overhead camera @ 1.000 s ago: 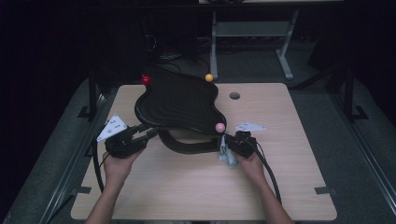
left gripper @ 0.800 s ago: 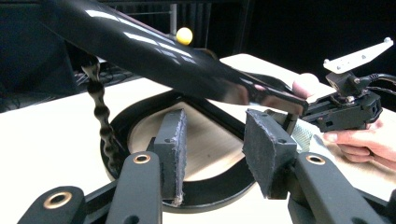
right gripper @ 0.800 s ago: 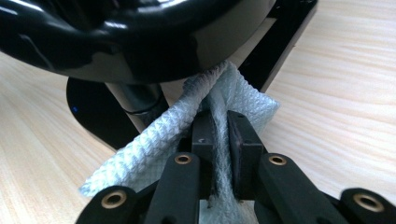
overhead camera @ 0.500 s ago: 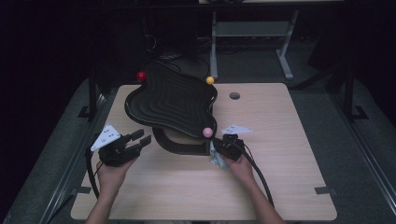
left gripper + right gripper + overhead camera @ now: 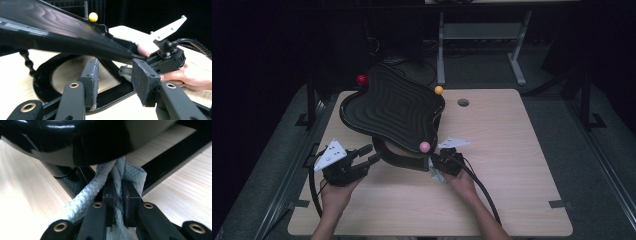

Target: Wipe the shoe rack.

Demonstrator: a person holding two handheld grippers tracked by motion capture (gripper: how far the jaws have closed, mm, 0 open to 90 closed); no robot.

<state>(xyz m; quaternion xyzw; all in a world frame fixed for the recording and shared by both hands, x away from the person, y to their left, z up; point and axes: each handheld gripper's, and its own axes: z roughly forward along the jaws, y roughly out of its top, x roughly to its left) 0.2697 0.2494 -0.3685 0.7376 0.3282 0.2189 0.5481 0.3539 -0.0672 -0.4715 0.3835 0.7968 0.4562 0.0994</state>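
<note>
A black ribbed tray (image 5: 392, 107) with a wavy rim tilts above its black ring base (image 5: 404, 159). Red (image 5: 361, 79), yellow (image 5: 439, 90) and pink (image 5: 425, 146) balls stand at its corners. My right gripper (image 5: 437, 167) is under the rim by the pink ball, shut on a pale blue-grey cloth (image 5: 85, 195) pressed against the tray's dark underside (image 5: 75, 142). My left gripper (image 5: 362, 157) hovers left of the base. Its jaws have just been opening, and nothing is between its pads (image 5: 143, 77). The left gripper view looks under the tray (image 5: 62, 32) at the ring base (image 5: 42, 80) and the right gripper (image 5: 165, 60).
The pale wooden table (image 5: 512, 150) has a round cable hole (image 5: 463, 102) at the back right. Dark floor and a metal stand's legs (image 5: 512, 60) lie beyond the far edge. Cables trail from both grippers toward the near edge.
The tray has turned and tipped, its pink ball swinging left and toward the person. My right gripper followed it left with the cloth. My left gripper drew back from the base.
</note>
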